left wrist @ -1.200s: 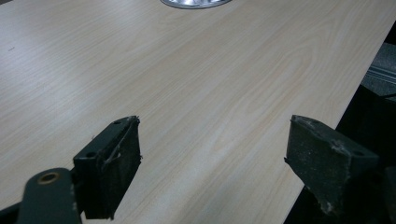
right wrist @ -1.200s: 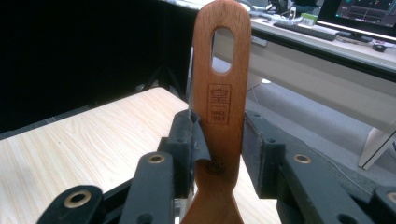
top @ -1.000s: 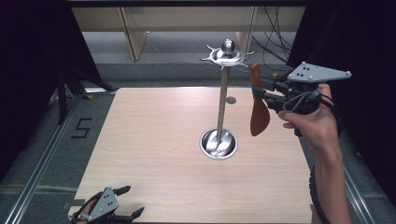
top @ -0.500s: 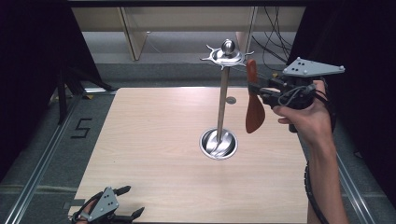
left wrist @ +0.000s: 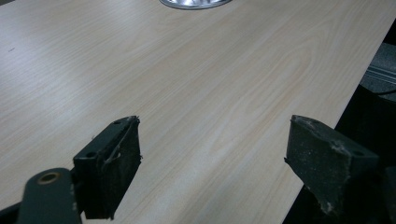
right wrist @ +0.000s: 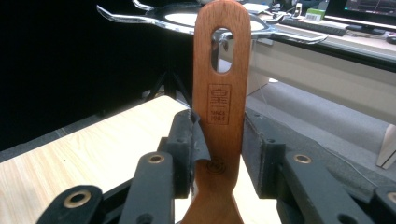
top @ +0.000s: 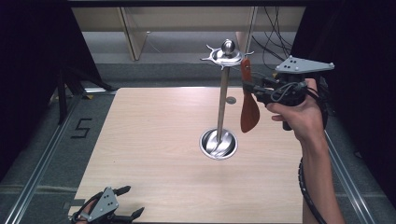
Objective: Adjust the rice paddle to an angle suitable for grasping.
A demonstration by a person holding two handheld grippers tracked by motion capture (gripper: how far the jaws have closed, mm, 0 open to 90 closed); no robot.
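Observation:
A metal stand (top: 222, 102) rises from a round dish base (top: 218, 143) on the wooden table (top: 154, 140) and ends in a crown of hooks (top: 227, 55). My right gripper (top: 247, 87) is shut on the handle of a reddish wooden spatula (top: 249, 112), which hangs blade down just right of the crown. In the right gripper view the handle (right wrist: 219, 107) stands upright between the pads, its slot level with a hook (right wrist: 299, 37); I cannot tell whether a hook passes through it. My left gripper (top: 133, 201) rests open at the table's near left corner, nothing between its fingers (left wrist: 112, 168).
Shelving and cables stand beyond the table's far edge (top: 187, 88). A metal rail (top: 42, 163) runs along the left side, with a floor mark (top: 80, 127) beside it. The stand's base (left wrist: 194, 3) lies far ahead of the left gripper, bare tabletop (left wrist: 187, 70) between.
My right gripper has carried the spatula a little to the left, closer to the stand's hook crown. The left gripper has stayed put.

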